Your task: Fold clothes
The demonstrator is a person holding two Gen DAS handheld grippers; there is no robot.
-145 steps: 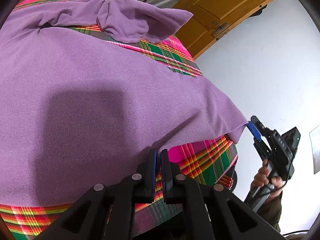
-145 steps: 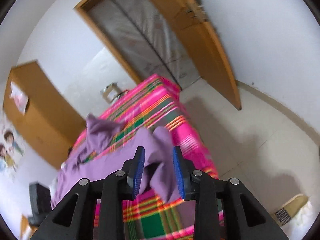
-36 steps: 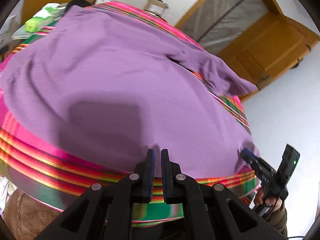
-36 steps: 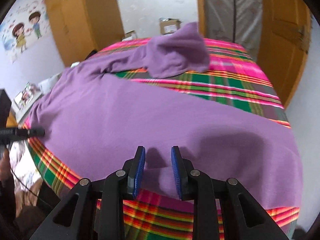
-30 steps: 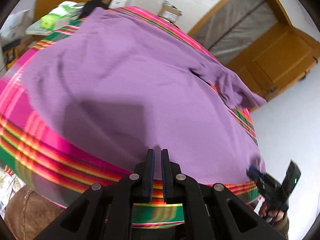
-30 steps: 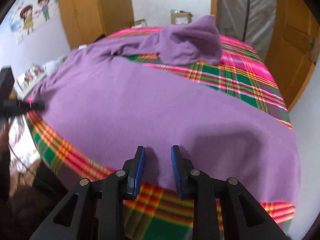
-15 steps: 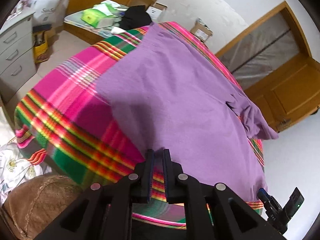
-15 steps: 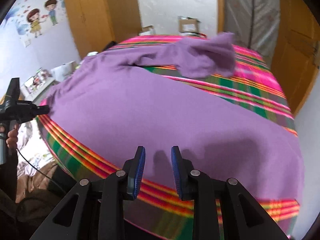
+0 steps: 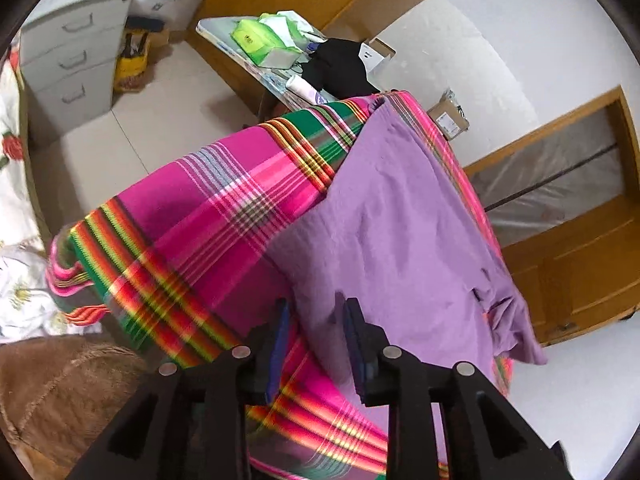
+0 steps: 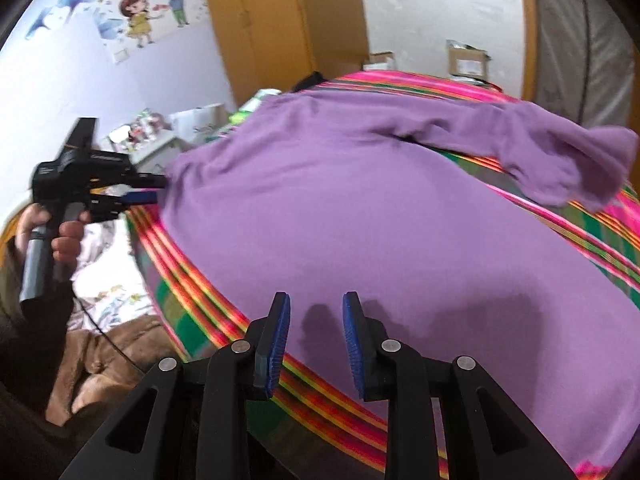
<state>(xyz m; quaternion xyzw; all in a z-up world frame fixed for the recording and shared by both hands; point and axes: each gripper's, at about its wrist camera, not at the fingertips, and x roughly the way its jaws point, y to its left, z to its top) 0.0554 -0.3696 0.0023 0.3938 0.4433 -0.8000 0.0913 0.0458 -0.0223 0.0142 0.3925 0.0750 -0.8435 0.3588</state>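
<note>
The purple shirt (image 10: 360,216) lies spread flat on the plaid bedspread (image 9: 208,220). The left gripper (image 9: 316,320) has just been opening; its jaws stand apart over the shirt's near edge, pressing nothing. The right gripper (image 10: 314,316) hovers parted and empty above the shirt's hem. One sleeve (image 10: 560,168) lies bunched at the bedspread's far side.

The garment (image 10: 360,208) is plain lilac purple. The bedcover (image 9: 192,216) under it is plaid: hot pink crossed by green, red, yellow and orange stripes. Both grippers (image 10: 314,332) are black with blue pads (image 10: 352,328).
</note>
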